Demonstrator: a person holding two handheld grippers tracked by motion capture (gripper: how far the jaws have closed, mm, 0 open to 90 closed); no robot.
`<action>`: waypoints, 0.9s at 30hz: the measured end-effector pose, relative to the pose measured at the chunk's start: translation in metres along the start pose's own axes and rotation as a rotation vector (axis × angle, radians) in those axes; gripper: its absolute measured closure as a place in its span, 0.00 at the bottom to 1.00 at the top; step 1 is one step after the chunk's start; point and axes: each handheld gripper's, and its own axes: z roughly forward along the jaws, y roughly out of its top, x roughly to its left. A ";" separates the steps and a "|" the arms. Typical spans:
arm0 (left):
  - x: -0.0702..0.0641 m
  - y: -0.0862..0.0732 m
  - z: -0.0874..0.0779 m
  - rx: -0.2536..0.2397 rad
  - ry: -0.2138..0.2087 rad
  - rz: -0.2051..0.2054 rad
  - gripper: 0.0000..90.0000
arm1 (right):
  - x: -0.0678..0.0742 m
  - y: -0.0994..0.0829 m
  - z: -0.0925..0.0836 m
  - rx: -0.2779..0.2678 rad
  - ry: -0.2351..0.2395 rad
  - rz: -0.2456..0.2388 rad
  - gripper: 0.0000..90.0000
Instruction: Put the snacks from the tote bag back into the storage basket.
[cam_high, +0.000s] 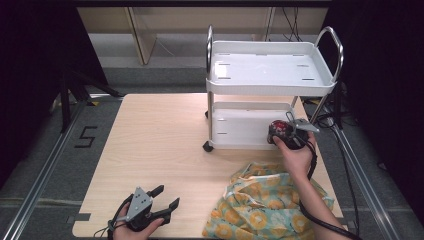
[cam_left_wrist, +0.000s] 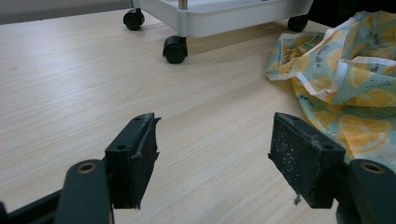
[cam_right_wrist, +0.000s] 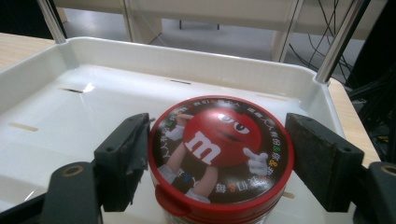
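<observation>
Right gripper (cam_high: 286, 131) sat at the lower shelf of the white two-tier trolley (cam_high: 270, 75), with an M&M's candy tub (cam_right_wrist: 220, 156) between its jaws. In the right gripper view the left pad touched the tub's side; the right pad stood a small gap off the rim, so the jaws were spread and bracketing the tub, not clamped tight on it. The tub stood upright on the lower tray (cam_right_wrist: 56, 102), long axis vertical, red lid facing up. Lid print: red M&M character with a white "m" on its body, white gloves, one hand pointing toward the right pad; the character's head lay on the far side of the lid, feet toward the camera. A ring of small multicoloured characters ran around the lid's edge, too small to read. Red tab on the lid rim at the near left.

Left gripper (cam_high: 150, 206) was low over the wooden table (cam_high: 160, 145) near its front edge, jaws wide apart with nothing between them, pointing toward the trolley's black castor (cam_left_wrist: 175, 49). A lemon-print fabric bag (cam_high: 265, 200) lay crumpled on the table just in front of the trolley, under the right forearm. "5" was marked on the floor (cam_high: 86, 136) to the left.
</observation>
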 end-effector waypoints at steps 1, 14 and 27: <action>0.000 0.000 0.000 0.000 0.000 0.000 0.35 | 0.001 0.000 0.000 -0.009 0.007 0.018 0.26; -0.001 0.000 0.000 0.007 0.002 0.001 0.35 | 0.003 0.002 -0.011 -0.025 -0.017 -0.019 0.21; -0.001 0.000 0.000 -0.002 0.003 -0.006 0.35 | 0.003 0.006 -0.032 -0.022 -0.015 -0.005 0.21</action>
